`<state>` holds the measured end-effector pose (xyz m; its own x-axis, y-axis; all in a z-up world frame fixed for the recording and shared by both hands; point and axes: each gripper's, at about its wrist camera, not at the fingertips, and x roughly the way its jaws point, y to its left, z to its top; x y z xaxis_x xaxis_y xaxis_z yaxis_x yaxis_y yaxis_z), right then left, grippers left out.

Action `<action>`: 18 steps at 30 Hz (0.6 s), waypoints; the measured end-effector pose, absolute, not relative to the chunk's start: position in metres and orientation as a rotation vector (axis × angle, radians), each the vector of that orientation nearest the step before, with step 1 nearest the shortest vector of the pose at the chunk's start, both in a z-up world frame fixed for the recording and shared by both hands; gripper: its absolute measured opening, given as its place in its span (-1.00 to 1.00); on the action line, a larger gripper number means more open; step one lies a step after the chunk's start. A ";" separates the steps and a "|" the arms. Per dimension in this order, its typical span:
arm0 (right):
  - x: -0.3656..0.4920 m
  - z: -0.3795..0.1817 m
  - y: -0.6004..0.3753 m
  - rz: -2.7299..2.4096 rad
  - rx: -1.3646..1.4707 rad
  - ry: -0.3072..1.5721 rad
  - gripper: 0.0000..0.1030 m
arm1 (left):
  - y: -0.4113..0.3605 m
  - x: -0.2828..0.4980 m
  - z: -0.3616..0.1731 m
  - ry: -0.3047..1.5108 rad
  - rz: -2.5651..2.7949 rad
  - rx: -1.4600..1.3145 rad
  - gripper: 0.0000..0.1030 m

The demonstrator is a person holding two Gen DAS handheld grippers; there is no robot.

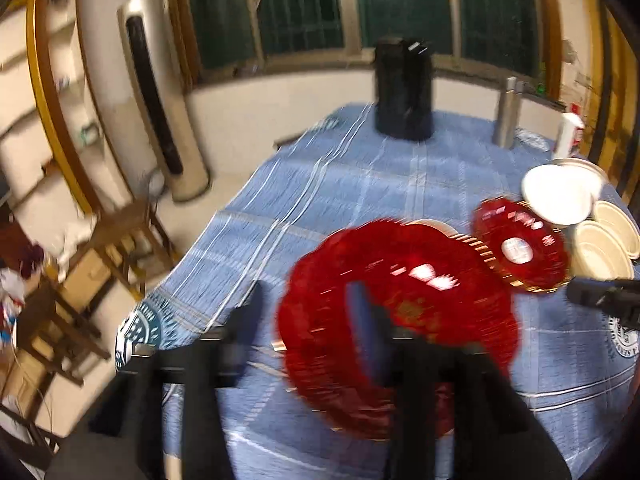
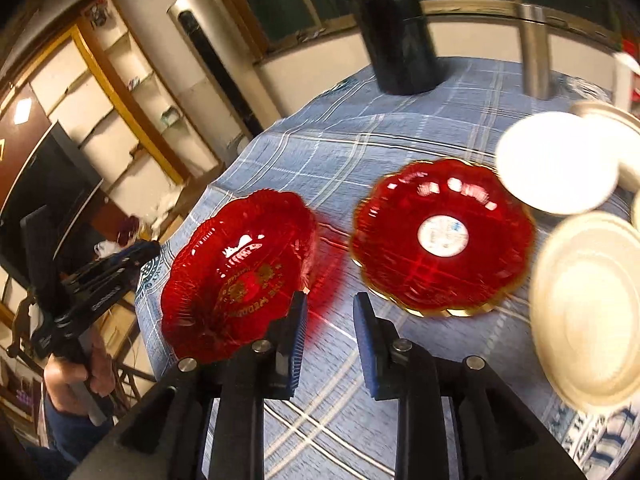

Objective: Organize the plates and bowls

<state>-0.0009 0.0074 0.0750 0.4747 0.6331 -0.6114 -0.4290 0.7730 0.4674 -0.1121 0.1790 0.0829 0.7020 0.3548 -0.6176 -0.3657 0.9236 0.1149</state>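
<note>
A red glass plate with gold lettering [image 1: 420,320] [image 2: 236,276] lies on the blue checked tablecloth. My left gripper [image 1: 308,320] is open, its right finger over the plate's near rim and its left finger beside it. A second red plate with a gold rim and a white sticker [image 1: 520,248] [image 2: 444,236] lies to the right. My right gripper [image 2: 330,320] is open and empty above the cloth between the two red plates. A white bowl [image 1: 558,194] [image 2: 556,162] and cream plates [image 1: 604,256] [image 2: 588,304] sit at the right.
A tall black canister [image 1: 404,88] [image 2: 400,40] and a steel bottle [image 1: 506,114] [image 2: 534,52] stand at the table's far end. A white bottle [image 1: 568,134] is at the far right. Wooden chairs [image 1: 120,240] and a tower fan [image 1: 160,96] stand left of the table.
</note>
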 end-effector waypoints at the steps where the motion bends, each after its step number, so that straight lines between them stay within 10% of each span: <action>1: -0.006 0.071 0.000 0.651 0.275 0.849 -0.49 | 0.162 -0.113 0.086 0.648 0.394 0.015 0.35; 18: -0.028 0.039 -0.071 0.543 0.356 0.858 -0.49 | 0.032 -0.092 0.072 0.464 0.551 0.498 0.64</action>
